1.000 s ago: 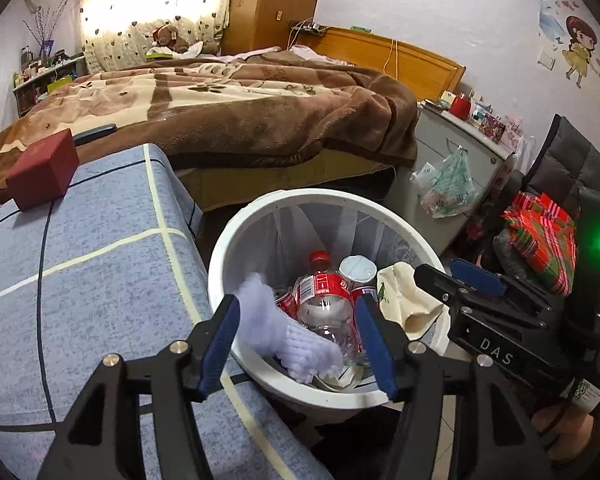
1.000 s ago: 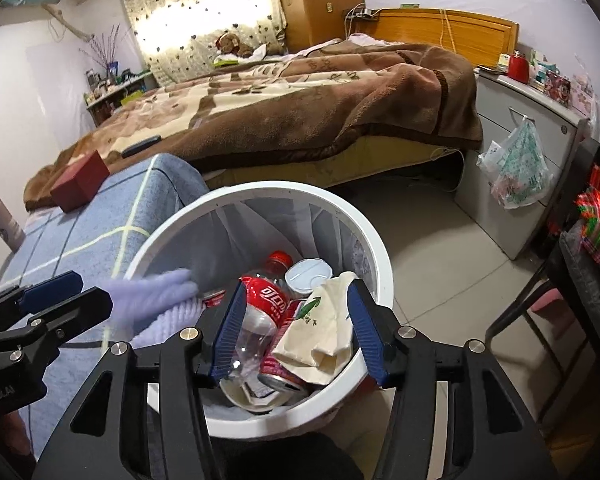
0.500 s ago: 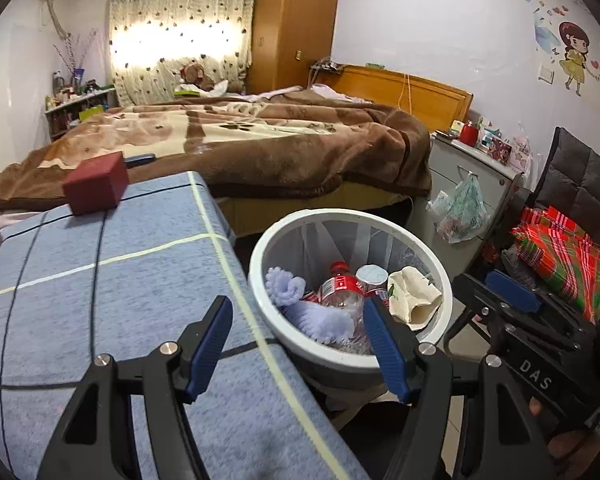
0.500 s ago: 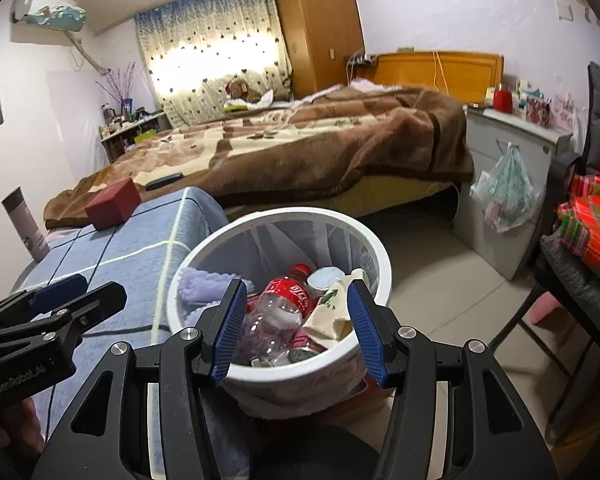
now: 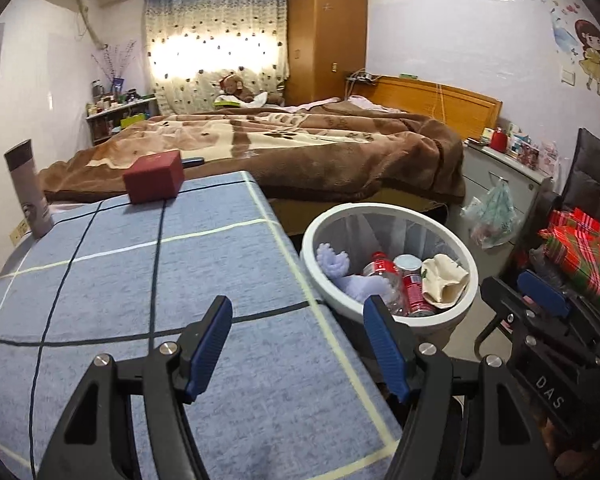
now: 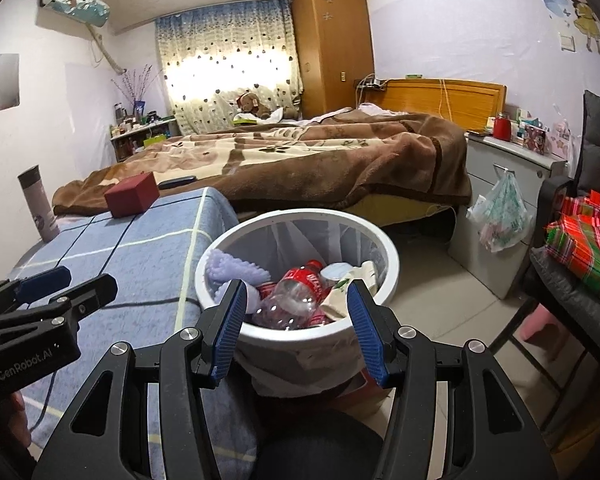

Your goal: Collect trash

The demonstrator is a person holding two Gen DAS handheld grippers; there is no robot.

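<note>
My left tongs (image 5: 298, 344) are open and hold nothing; between the blue pads I see only the blue checked cloth of the table (image 5: 148, 288). My right tongs (image 6: 296, 330) are also open and empty, and through their gap I look into the white bin (image 6: 388, 256).

The trash is already in the bin: a lilac cloth (image 6: 236, 270) at its left wall, a clear bottle with red label (image 6: 296, 292) in the middle, a cream paper piece (image 5: 444, 280) at the right.

On the table I see no loose trash. In the upper left of the left view stand only a red box (image 5: 154, 176) and a grey cylinder (image 5: 30, 192), far from the pads. My left tongs are nearer to them. The box lies with its long side across the frame, the cylinder is upright. I judge the collecting is nearly done.
</note>
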